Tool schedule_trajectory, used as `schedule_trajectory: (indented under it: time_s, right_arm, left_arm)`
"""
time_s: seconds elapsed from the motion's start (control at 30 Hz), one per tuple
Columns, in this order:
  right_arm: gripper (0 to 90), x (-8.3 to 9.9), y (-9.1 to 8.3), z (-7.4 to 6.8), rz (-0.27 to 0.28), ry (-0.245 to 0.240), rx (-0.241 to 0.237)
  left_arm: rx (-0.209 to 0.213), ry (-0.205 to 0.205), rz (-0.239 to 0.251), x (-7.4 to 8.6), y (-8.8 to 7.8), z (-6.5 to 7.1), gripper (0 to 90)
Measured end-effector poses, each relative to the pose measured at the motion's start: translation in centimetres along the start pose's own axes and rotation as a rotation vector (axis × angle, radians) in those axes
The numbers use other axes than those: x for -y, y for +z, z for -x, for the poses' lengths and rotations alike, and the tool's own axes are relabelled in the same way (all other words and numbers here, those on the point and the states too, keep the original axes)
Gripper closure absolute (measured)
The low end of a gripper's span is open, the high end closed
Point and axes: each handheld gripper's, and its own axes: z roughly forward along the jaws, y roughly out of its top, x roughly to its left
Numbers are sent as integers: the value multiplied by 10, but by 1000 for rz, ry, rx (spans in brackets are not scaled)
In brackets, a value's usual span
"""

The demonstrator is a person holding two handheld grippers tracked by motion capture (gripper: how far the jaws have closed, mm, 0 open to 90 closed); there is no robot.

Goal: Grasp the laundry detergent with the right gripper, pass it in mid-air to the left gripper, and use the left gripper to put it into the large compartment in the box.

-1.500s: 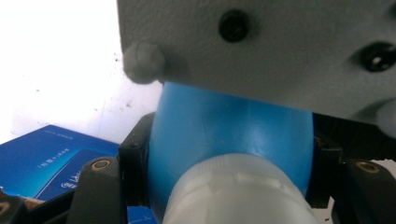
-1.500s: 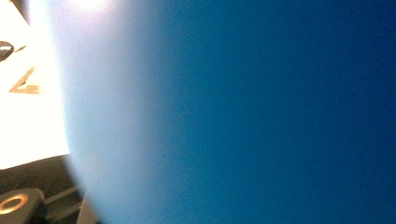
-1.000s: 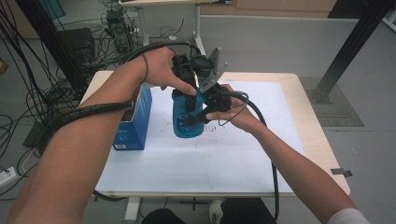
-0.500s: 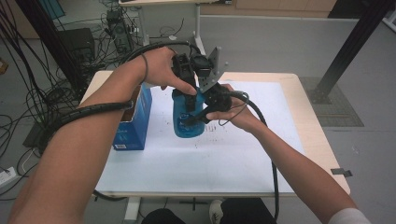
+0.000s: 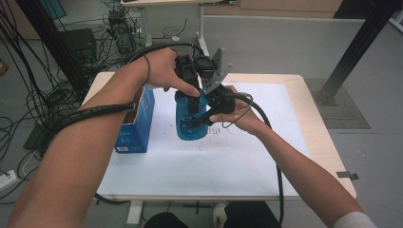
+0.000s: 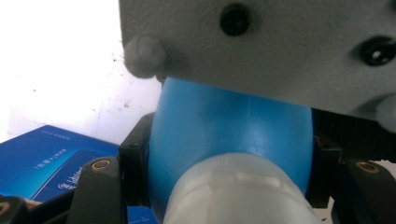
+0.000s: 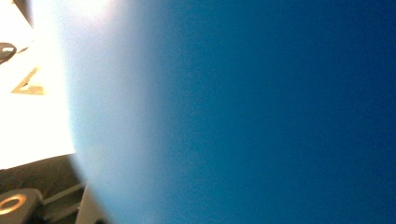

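Blue bottle (image 5: 191, 124) stands upright on the white sheet (image 5: 209, 161) covering the table, near its middle, clamped from two sides. Right gripper (image 5: 202, 116) squeezes its body, while left gripper (image 5: 192, 90) comes down from above, jaws closed around the white cap (image 6: 236, 191). Just beyond on the left, a blue box (image 5: 138, 126) stands beside it.

The blue box (image 5: 135, 124) stands just left of the blue bottle (image 5: 190, 124); the white mat (image 5: 228, 161) lies open elsewhere.

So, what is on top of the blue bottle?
The bottle has a white cap, and the left hand-held gripper is clamped at the cap. The high view hides the cap behind the left hand.
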Motion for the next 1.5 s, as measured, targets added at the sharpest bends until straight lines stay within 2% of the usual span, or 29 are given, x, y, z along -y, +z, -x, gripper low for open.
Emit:
schedule_trajectory:
  time_s: [1.5]
  right_arm:
    - [416, 0, -1, 0, 9, 7, -2]
  left_arm:
    - [-4, -9, 5, -2, -1, 1, 369]
